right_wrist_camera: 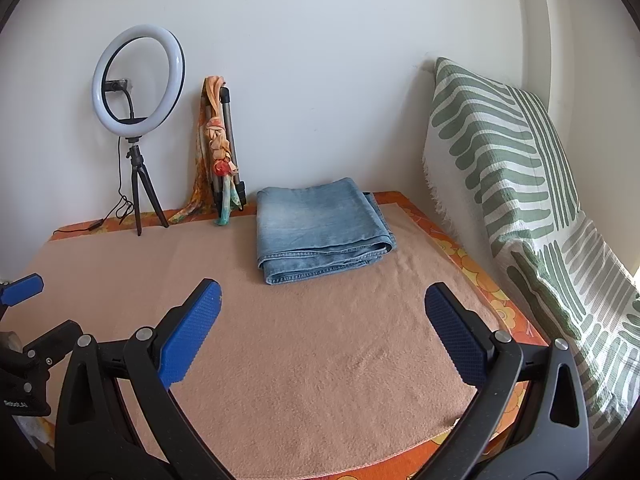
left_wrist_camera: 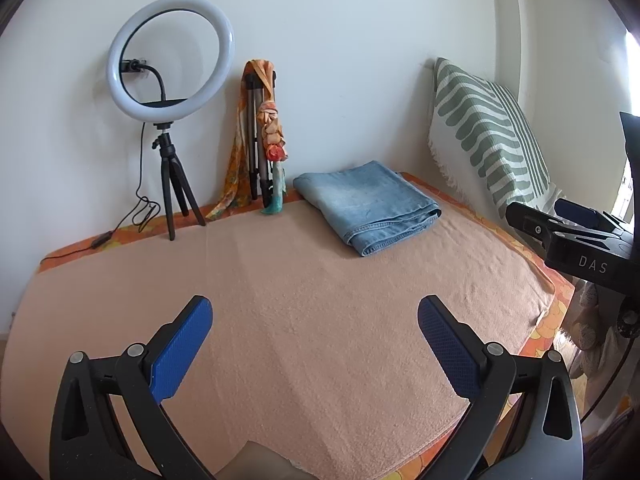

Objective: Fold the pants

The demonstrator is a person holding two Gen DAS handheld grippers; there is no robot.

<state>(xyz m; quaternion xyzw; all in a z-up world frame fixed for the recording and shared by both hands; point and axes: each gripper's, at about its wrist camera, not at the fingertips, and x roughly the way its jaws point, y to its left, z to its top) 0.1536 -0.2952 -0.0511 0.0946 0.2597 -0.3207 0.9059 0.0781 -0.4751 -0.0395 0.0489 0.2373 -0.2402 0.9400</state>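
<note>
Folded pants (right_wrist_camera: 324, 232) lie at far edge of peach blanket (right_wrist_camera: 300, 360), well ahead of both grippers. Left gripper (left_wrist_camera: 314, 344) and right gripper (right_wrist_camera: 322, 332): jaws wide, nothing between them.

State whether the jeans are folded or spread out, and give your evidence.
Folded. The jeans lie as a compact rectangle, with stacked layers and hems showing at the near edge.
</note>
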